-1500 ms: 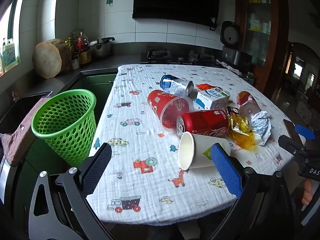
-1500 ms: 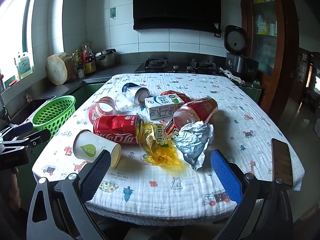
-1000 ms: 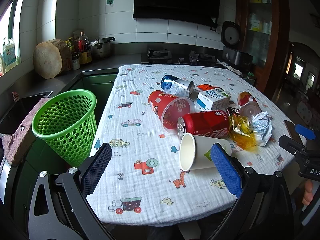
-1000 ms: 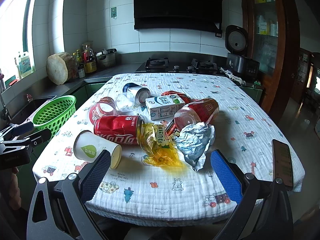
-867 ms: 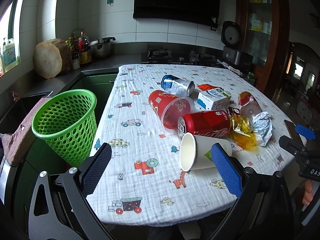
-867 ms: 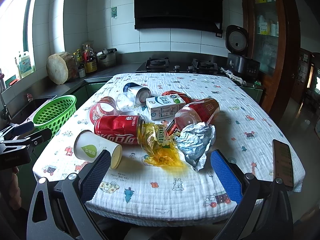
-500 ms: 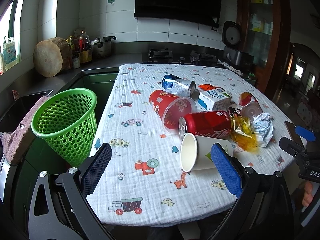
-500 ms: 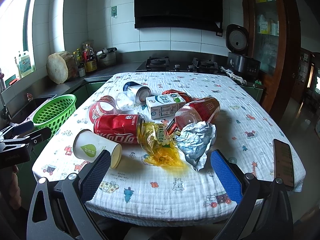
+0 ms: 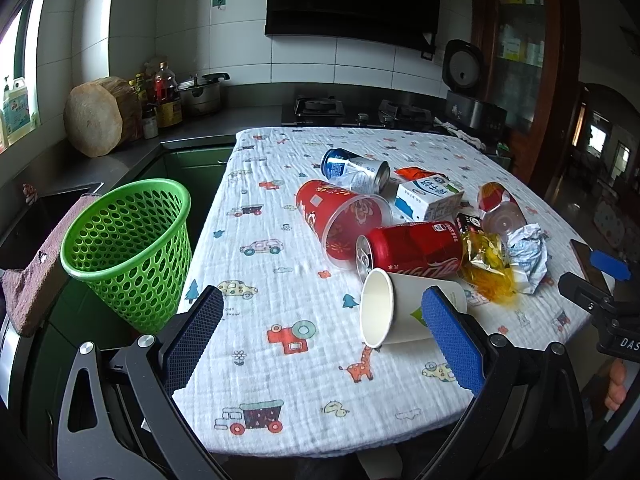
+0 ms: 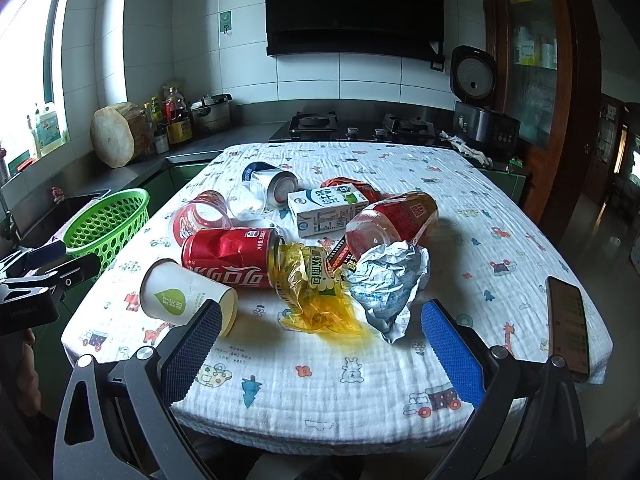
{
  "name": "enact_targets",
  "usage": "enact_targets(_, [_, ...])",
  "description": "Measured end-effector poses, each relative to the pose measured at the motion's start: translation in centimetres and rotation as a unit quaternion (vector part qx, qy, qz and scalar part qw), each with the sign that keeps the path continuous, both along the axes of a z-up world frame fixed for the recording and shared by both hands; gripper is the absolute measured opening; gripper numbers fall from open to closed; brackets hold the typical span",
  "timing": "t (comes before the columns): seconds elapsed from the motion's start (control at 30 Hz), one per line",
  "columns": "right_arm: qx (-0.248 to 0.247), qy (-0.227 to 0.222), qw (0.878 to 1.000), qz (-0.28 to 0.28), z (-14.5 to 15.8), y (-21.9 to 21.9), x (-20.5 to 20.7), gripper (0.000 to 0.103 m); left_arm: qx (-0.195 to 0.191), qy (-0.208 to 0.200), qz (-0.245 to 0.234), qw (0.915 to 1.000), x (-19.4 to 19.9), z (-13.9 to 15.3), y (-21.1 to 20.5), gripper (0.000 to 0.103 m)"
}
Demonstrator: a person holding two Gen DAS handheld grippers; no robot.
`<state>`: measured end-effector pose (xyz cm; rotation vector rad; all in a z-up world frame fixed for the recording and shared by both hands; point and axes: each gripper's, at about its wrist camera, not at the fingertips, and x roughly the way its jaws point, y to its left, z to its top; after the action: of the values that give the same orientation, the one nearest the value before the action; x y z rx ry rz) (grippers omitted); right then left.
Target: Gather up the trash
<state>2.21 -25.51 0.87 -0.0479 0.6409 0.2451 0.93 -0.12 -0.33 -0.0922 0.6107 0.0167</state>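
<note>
A pile of trash lies on the table (image 9: 280,360): a white paper cup (image 9: 396,308) (image 10: 184,294) on its side, a dented red cola can (image 9: 412,246) (image 10: 230,256), a red plastic cup (image 9: 340,216), a blue-white can (image 9: 356,170), a milk carton (image 10: 326,204), a yellow wrapper (image 10: 316,288), crumpled foil (image 10: 390,280) and a red jar (image 10: 396,218). A green mesh basket (image 9: 128,240) (image 10: 106,222) stands off the table's left edge. My left gripper (image 9: 320,332) is open, near the paper cup. My right gripper (image 10: 320,344) is open, in front of the wrapper.
A phone (image 10: 568,324) lies at the table's right edge. A counter with a wooden block (image 9: 98,122), bottles and a pot runs along the left wall. A stove (image 10: 360,126) and rice cooker (image 10: 478,92) stand behind the table.
Both views have drifted very slightly. No object has moved and both grippers stay open.
</note>
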Motion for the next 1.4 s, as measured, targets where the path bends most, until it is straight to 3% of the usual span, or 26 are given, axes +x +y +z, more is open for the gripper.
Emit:
enact_targets(0.47, [-0.001,0.012,1.0,0.004,0.3,-1.7,2.3,0.097,0.015,-0.007,-0.021,0.9996,0.6,-0.1,0.2,0.098])
enact_targets(0.63, [0.001,0.02,0.999,0.039,0.1,-1.7,2.8,0.097,0.028,0.009,-0.027,0.9992,0.9,-0.7,0.3,0.098])
enact_targets(0.8, [-0.024,0.018,0.994,0.103,-0.2,0.2,2.8,0.097,0.016,0.041,-0.014,0.9989,1.4,-1.3,1.7,0.098])
enact_targets(1.1, [-0.049,0.016,0.969,0.24,-0.5,5.4,2.8,0.096,0.011,0.023,0.014,0.9996,1.8,-0.9,4.0,0.098])
enact_targets(1.4, [-0.093,0.024,0.928,0.359,-1.9,10.5,3.2,0.093,0.003,0.028,0.026,0.9993,3.5,0.2,6.3,0.098])
